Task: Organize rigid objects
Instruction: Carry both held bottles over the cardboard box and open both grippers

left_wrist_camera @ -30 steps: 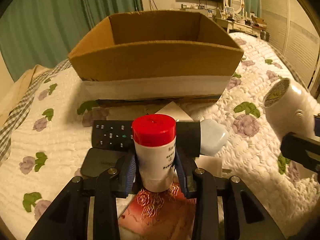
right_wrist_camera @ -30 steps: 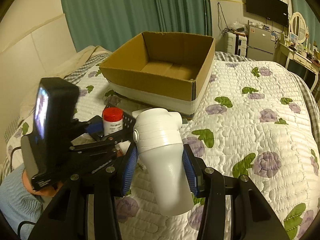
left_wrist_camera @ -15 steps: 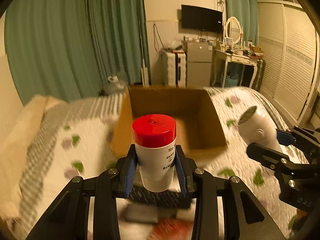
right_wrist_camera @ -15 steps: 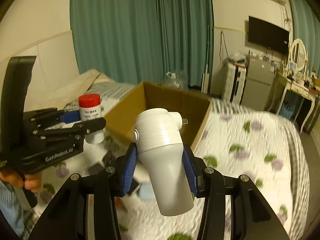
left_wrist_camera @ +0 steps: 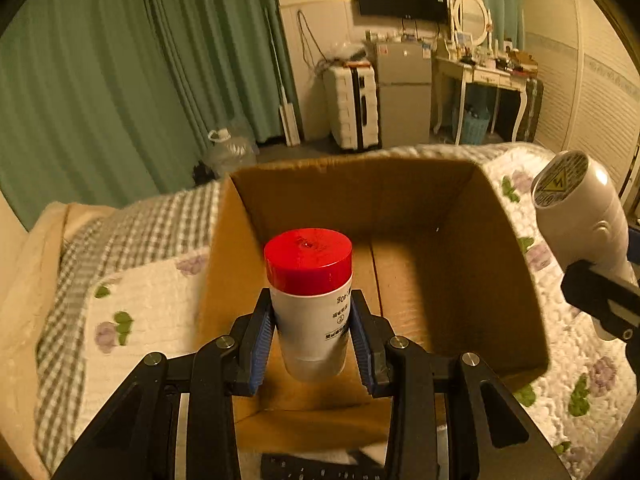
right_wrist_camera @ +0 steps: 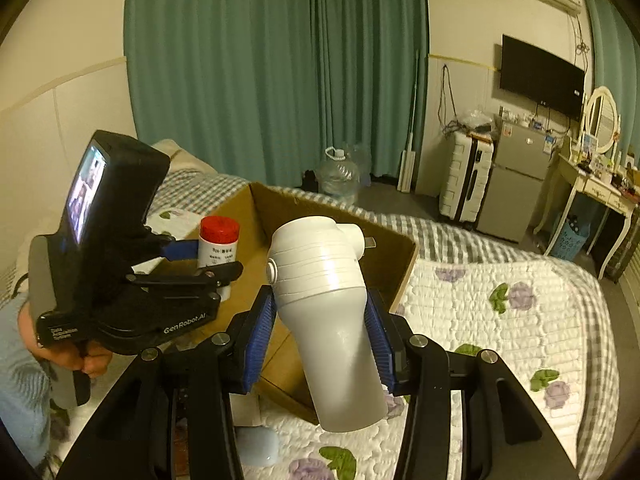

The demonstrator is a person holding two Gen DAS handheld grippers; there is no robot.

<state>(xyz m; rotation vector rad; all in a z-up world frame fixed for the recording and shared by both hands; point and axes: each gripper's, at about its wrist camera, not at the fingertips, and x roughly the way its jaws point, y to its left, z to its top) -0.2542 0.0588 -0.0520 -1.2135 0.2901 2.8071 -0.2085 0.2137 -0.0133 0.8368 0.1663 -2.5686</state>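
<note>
My left gripper (left_wrist_camera: 312,336) is shut on a white bottle with a red cap (left_wrist_camera: 309,300) and holds it upright above the near left part of an open cardboard box (left_wrist_camera: 500,240) on the bed. The bottle also shows in the right wrist view (right_wrist_camera: 219,246). My right gripper (right_wrist_camera: 320,340) is shut on a white hair dryer (right_wrist_camera: 324,304), held above the box's near right edge (right_wrist_camera: 404,276). The dryer also shows at the right of the left wrist view (left_wrist_camera: 576,208). The box floor looks bare.
A black remote (left_wrist_camera: 316,470) lies on the quilt just before the box. A pale blue object (right_wrist_camera: 258,446) lies on the quilt below my right gripper. A suitcase (left_wrist_camera: 352,104), small fridge and dressing table stand beyond the bed, with green curtains behind.
Both grippers have risen off the quilt and moved forward over the box, carrying the bottle and the hair dryer. The remote and other items stay behind on the bed.
</note>
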